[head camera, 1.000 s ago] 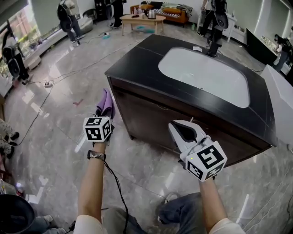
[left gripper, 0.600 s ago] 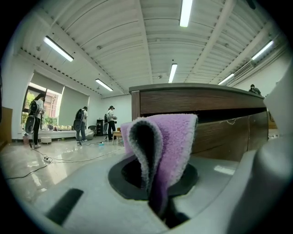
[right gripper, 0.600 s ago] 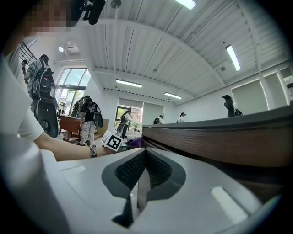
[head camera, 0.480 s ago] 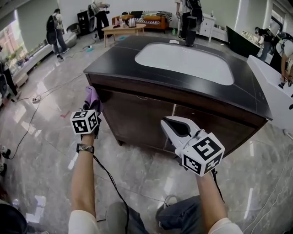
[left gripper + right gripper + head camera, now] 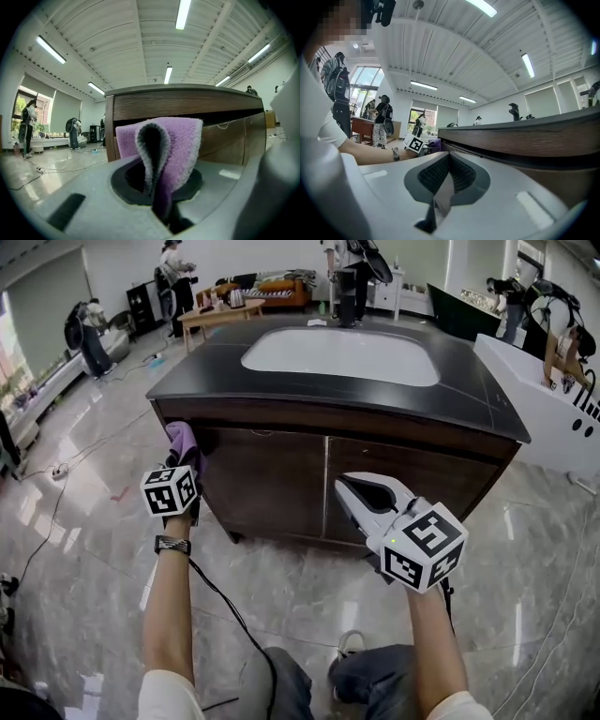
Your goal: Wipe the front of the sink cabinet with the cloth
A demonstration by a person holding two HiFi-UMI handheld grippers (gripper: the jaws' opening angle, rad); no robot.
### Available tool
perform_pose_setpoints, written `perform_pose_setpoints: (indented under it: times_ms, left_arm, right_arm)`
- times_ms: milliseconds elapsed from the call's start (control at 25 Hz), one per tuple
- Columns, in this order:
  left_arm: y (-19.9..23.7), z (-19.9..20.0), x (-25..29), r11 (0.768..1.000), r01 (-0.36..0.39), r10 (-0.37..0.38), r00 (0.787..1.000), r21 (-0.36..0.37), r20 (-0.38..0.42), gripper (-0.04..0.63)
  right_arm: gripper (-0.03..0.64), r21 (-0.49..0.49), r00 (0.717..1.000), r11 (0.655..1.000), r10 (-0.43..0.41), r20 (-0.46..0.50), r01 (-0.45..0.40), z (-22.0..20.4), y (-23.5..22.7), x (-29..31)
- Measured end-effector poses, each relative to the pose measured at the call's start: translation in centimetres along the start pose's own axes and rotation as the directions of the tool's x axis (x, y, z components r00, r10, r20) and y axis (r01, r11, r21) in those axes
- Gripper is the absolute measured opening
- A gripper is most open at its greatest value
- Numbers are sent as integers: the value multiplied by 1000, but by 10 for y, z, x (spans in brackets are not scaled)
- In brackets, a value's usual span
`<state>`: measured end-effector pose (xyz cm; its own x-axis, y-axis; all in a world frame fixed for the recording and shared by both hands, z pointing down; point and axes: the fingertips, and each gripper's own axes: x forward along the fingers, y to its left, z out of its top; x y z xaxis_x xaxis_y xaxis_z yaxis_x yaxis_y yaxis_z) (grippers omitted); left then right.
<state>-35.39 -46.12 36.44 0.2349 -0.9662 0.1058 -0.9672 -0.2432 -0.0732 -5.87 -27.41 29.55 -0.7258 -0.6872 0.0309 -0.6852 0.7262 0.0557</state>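
Purple fuzzy cloth (image 5: pixel 180 436) sits pinched in the left gripper (image 5: pixel 184 458), centre-left of frame, near the dark wooden sink cabinet (image 5: pixel 272 486). The right gripper (image 5: pixel 366 498) is closed and empty.

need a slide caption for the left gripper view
Left gripper shut on a folded purple cloth, with the wooden front of the sink cabinet rising behind it.

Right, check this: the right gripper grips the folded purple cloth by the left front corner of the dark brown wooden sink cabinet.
Wrong gripper: the left gripper grips the folded purple cloth, as the left gripper view shows; the right gripper is shut on nothing. The cloth is indeed by the left front corner of the dark brown wooden sink cabinet.
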Motion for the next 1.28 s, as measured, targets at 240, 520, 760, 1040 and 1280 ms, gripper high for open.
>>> perform_pose_setpoints:
  times_ms: [240, 520, 760, 1040, 1280]
  left_arm:
    - [-55, 6, -3, 997, 70, -70, 998, 20, -7, 49]
    - [-115, 12, -5, 989, 149, -149, 989, 19, 1, 49]
    - [-176, -1, 1, 974, 219, -219, 976, 66, -13, 49]
    - [-246, 2, -2, 952, 295, -297, 955, 87, 13, 49]
    - [-311, 14, -7, 923, 376, -381, 924, 85, 45, 49]
  right_arm:
    - [6, -44, 985, 984, -173, -28, 171, 0, -6, -50]
    - [6, -30, 956, 957, -290, -49, 289, -2, -12, -96]
    - [6, 46, 927, 926, -374, -25, 375, -4, -39, -133]
    - [6, -11, 896, 897, -443, -38, 442, -15, -47, -177]
    - [6, -10, 886, 886, -464, -9, 464, -8, -59, -202]
